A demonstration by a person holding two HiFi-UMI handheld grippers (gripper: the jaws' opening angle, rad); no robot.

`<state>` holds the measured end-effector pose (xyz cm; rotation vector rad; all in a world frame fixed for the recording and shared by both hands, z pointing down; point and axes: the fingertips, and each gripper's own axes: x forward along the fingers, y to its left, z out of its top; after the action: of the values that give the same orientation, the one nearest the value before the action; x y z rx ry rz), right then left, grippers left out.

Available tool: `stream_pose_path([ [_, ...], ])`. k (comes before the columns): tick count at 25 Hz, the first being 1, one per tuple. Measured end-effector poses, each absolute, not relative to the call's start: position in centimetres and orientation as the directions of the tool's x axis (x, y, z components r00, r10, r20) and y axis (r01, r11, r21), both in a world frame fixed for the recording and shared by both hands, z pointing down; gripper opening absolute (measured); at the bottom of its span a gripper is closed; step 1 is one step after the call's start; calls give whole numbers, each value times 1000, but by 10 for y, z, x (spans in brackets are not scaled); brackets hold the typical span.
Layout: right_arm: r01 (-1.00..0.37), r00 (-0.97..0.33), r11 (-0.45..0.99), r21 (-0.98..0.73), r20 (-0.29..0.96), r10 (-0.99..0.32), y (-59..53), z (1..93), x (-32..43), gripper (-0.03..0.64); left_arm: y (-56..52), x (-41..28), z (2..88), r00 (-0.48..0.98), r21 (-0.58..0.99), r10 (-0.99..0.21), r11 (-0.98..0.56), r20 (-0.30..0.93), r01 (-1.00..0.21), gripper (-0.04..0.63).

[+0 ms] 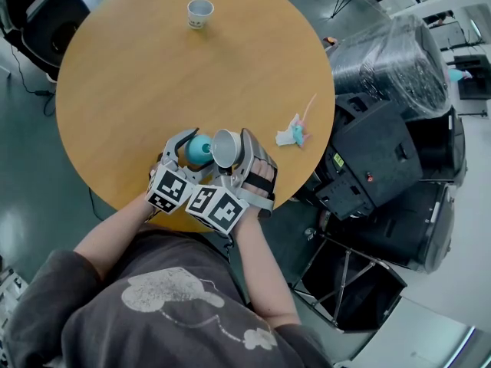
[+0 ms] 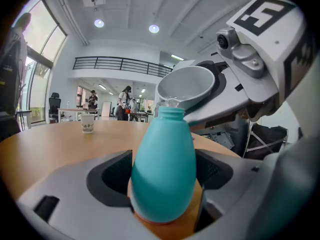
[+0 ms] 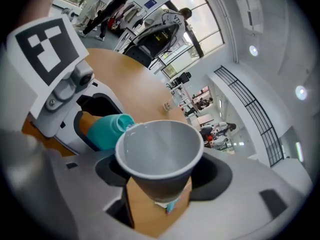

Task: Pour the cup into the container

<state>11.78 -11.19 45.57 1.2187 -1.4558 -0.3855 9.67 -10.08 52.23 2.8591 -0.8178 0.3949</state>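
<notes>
Teal is the colour of the bottle (image 2: 164, 169), and it is the container for this job. It stands upright near the close edge of the round wooden worktop (image 1: 153, 75). The left gripper (image 2: 162, 184) has it. Its fingers (image 2: 107, 179) are spread wide and press on the bottle's fat belly from both sides.

The right gripper (image 3: 160, 184) has the grey paper cup (image 3: 159, 156). Its fingers (image 3: 215, 176) are also wide apart, shut on the cup's sides. The cup is tipped over toward the bottle. Its lip sits right at the bottle's small mouth, touching it or just above it. The head view shows the two grippers close side by side, with the cup (image 1: 225, 148) leaning over the bottle (image 1: 199, 149).

So the pouring step looks to be in hand. From the right gripper view the cup looks almost empty, with only a little clear shine at the low lip. How much is left is hard to tell.

The next move likely calls for a bit more tip, slow and steady, so the last drops go in. The bottle's mouth is small, so the lip must stay lined up with it or drops could land on the worktop. The left gripper should hold the bottle steady.

Another cup (image 1: 199, 13) stands far off across the worktop.
</notes>
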Motion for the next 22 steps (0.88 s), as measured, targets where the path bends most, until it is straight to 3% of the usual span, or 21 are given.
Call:
stream_pose_path([
  [22, -351, 166, 425, 835, 502, -849, -114, 451, 115, 302, -100, 96, 521, 819, 63, -499, -843, 284, -535, 380],
])
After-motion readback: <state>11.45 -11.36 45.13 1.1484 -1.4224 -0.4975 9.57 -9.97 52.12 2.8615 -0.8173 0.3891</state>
